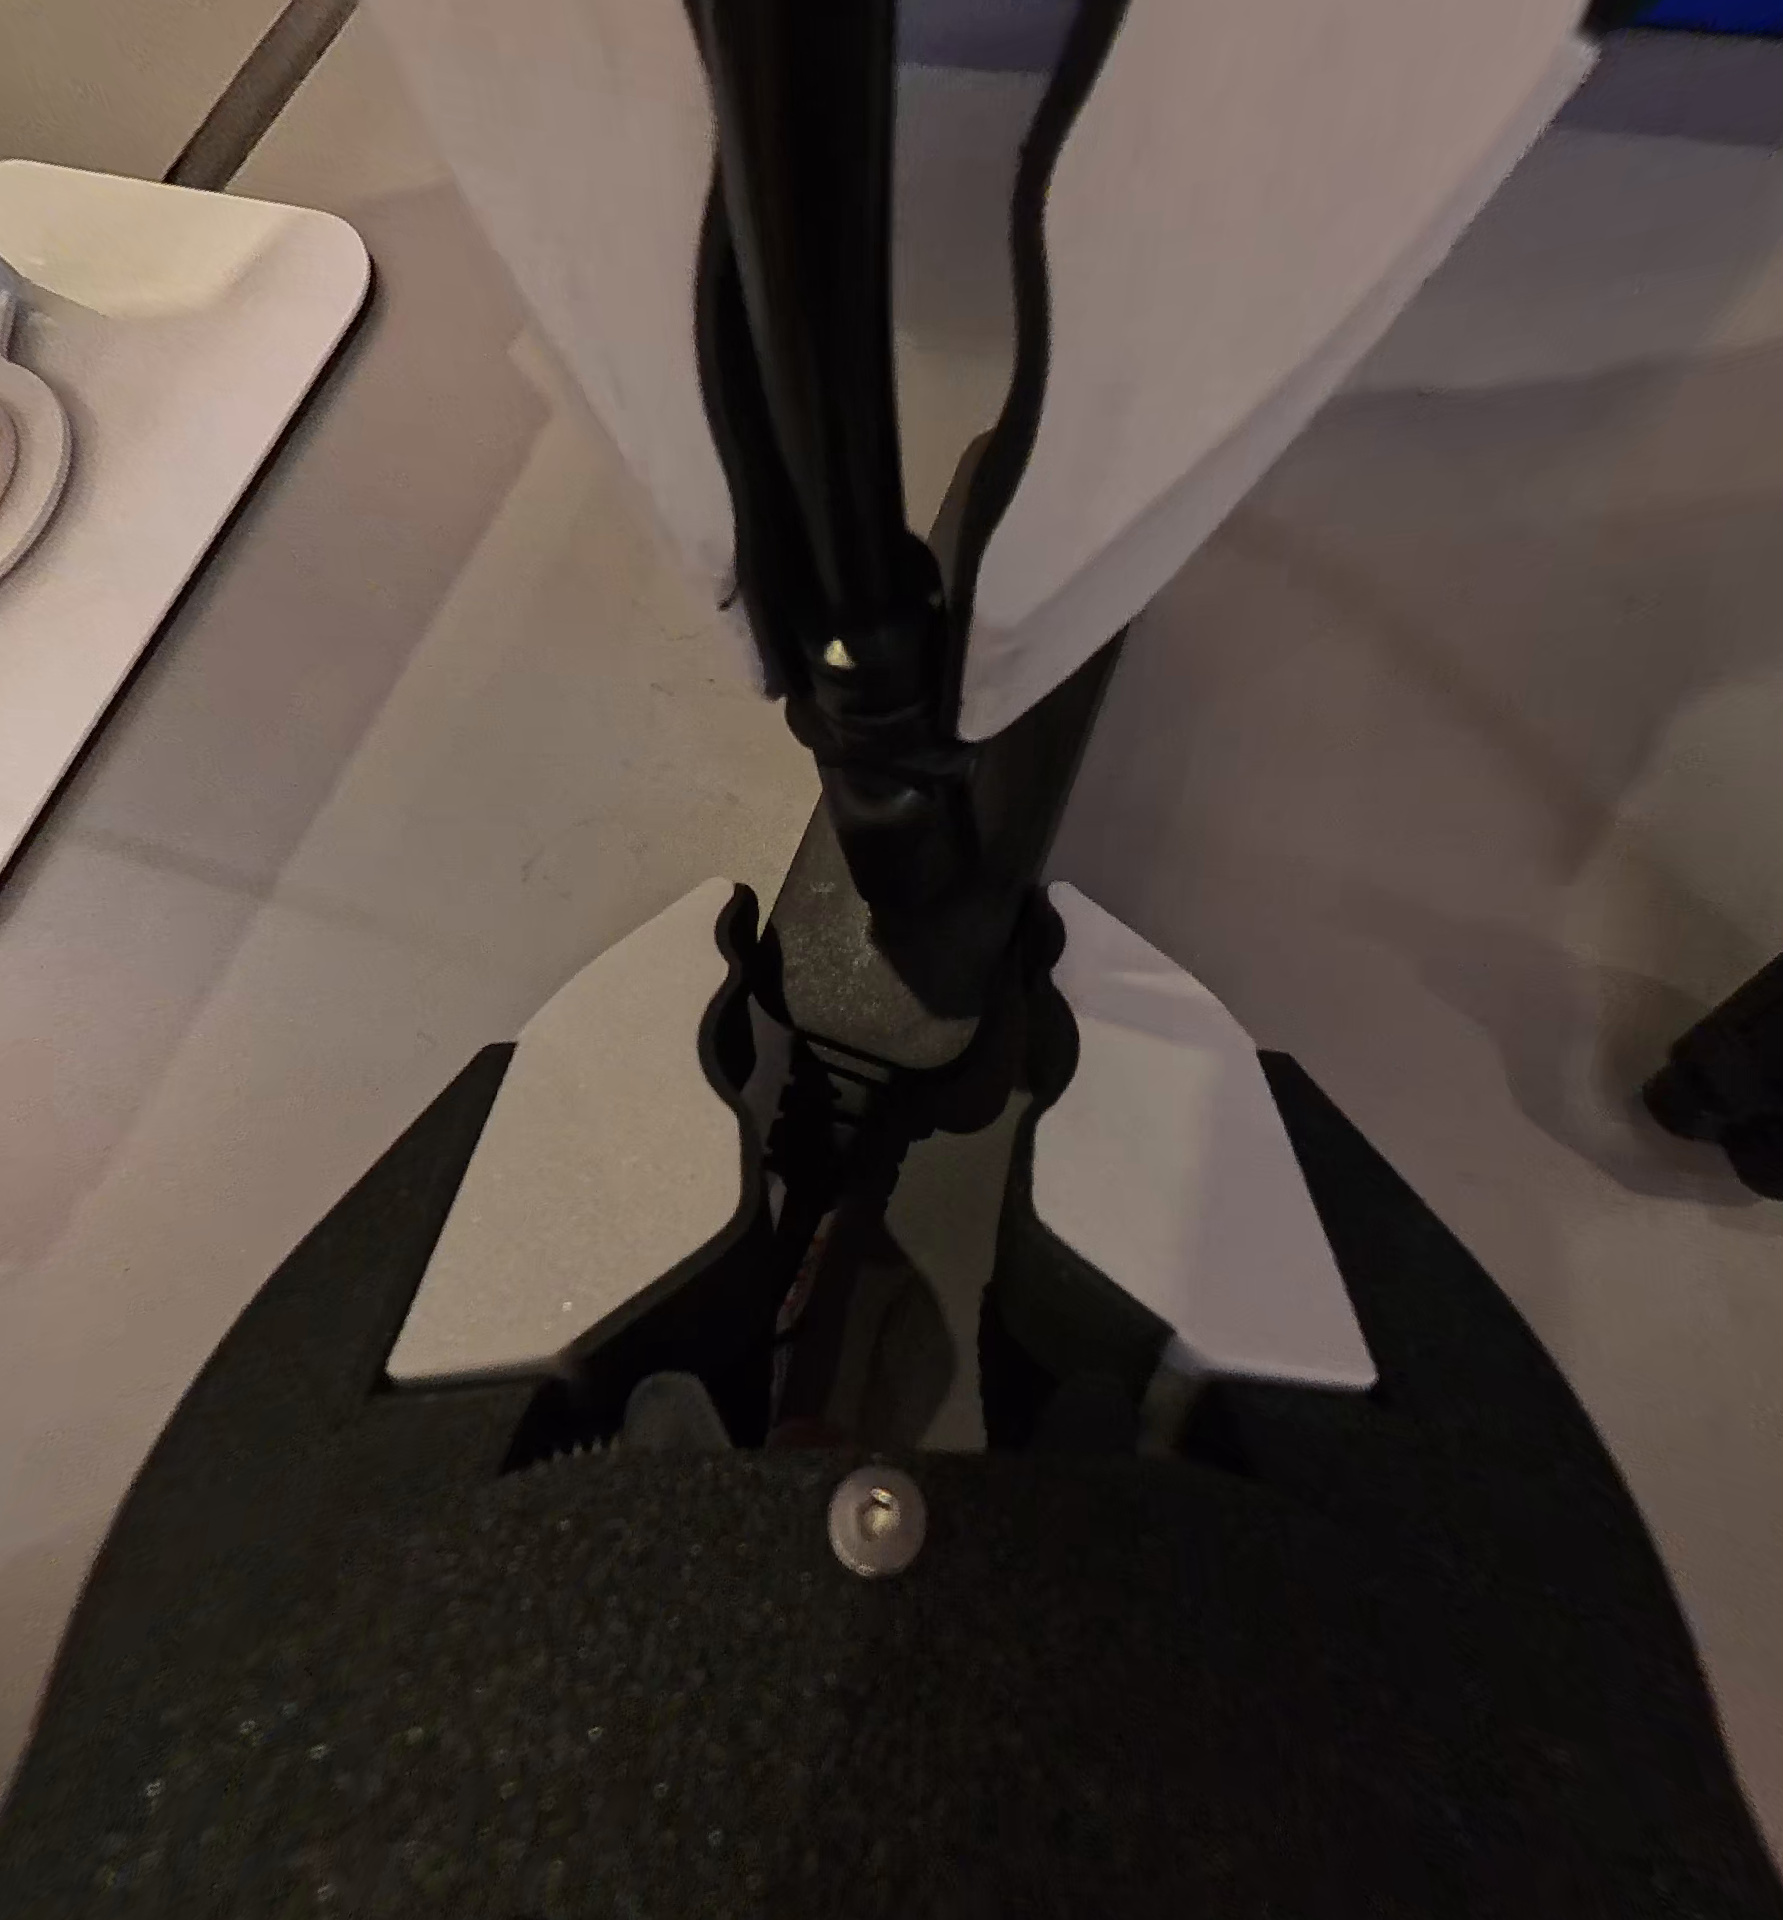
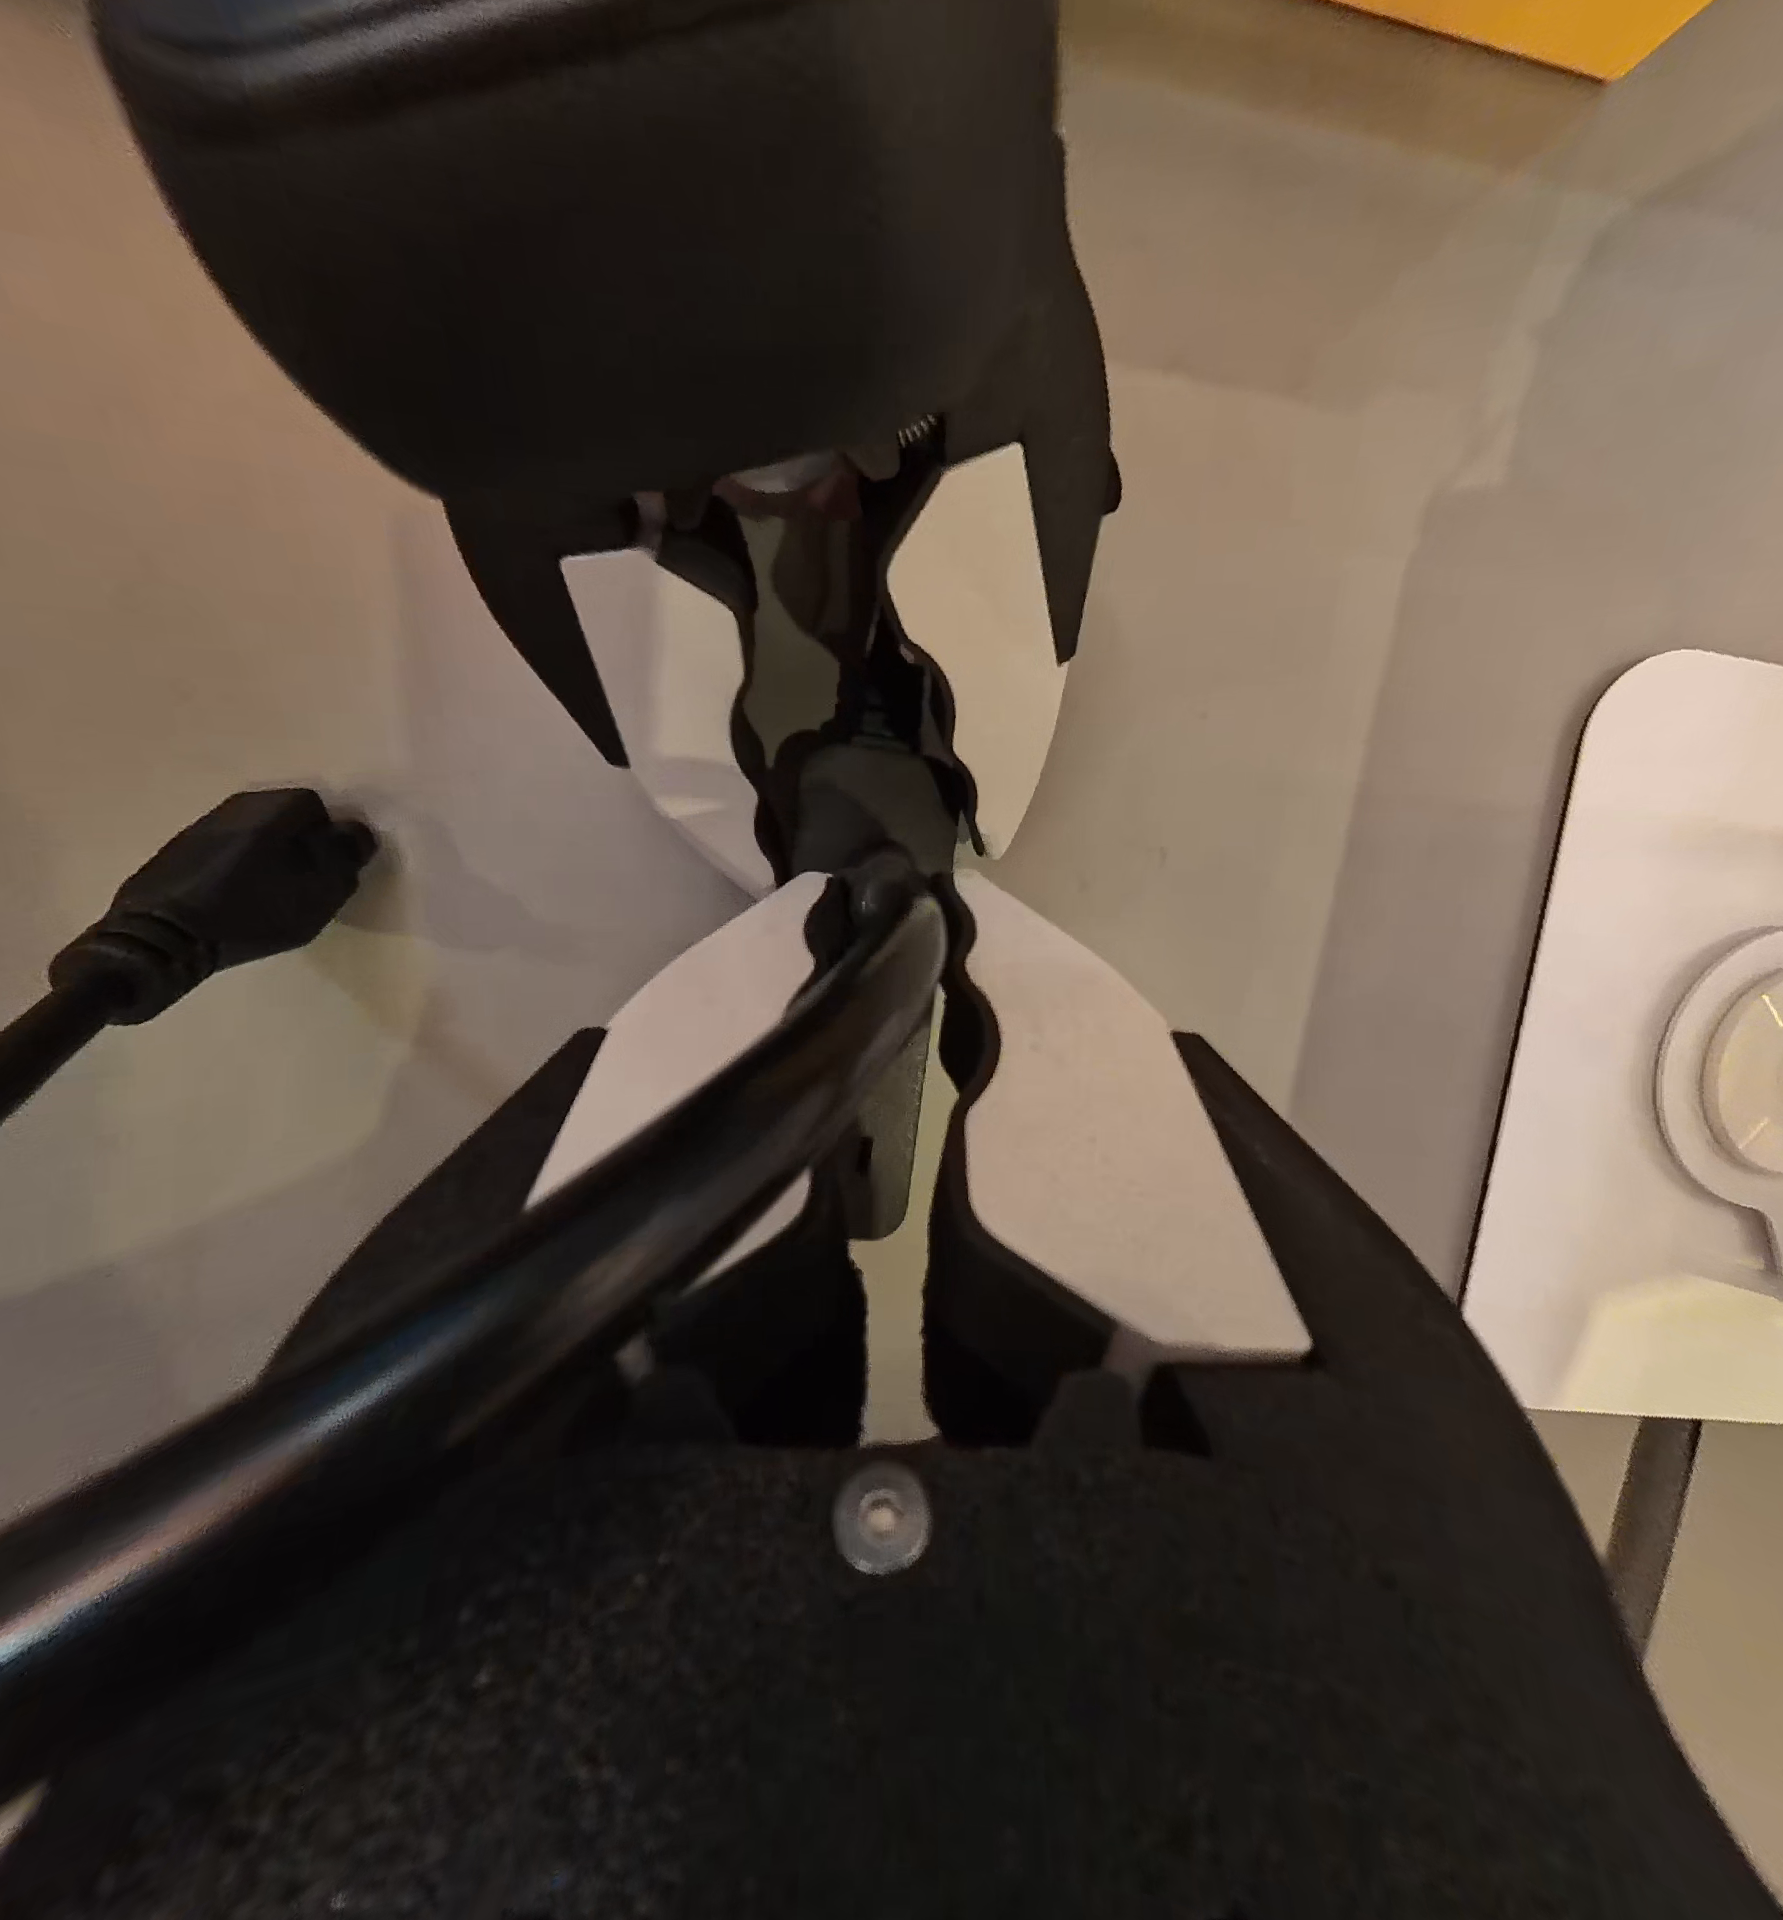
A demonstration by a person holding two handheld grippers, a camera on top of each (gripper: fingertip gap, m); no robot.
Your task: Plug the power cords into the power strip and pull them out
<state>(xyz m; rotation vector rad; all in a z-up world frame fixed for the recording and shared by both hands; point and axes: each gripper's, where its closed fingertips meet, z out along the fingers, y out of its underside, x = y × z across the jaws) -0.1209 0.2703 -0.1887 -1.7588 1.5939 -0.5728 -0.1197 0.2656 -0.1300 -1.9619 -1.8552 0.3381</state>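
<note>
Both grippers meet at frame centre: the left gripper (image 1: 892, 997) has its jaws clamped on a grey plug (image 1: 856, 966), and the right gripper (image 2: 882, 935) pinches the same piece where its black cord (image 2: 575, 1174) leaves. Another plug (image 2: 232, 873) lies loose at left. No power strip shows, so how far the plugging has got cannot be judged.

Left gripper (image 1: 892, 977): black, grainy-textured body flaring wide toward the camera; one silver round-head screw (image 1: 876, 1532) centred near its front edge; two white wedge-shaped fingers (image 1: 596, 1174) with wavy black rubber inner pads. Right gripper (image 2: 882, 914): identical build, black textured body, silver screw (image 2: 882, 1540), white fingers (image 2: 1105, 1164), scalloped black pads.
</note>
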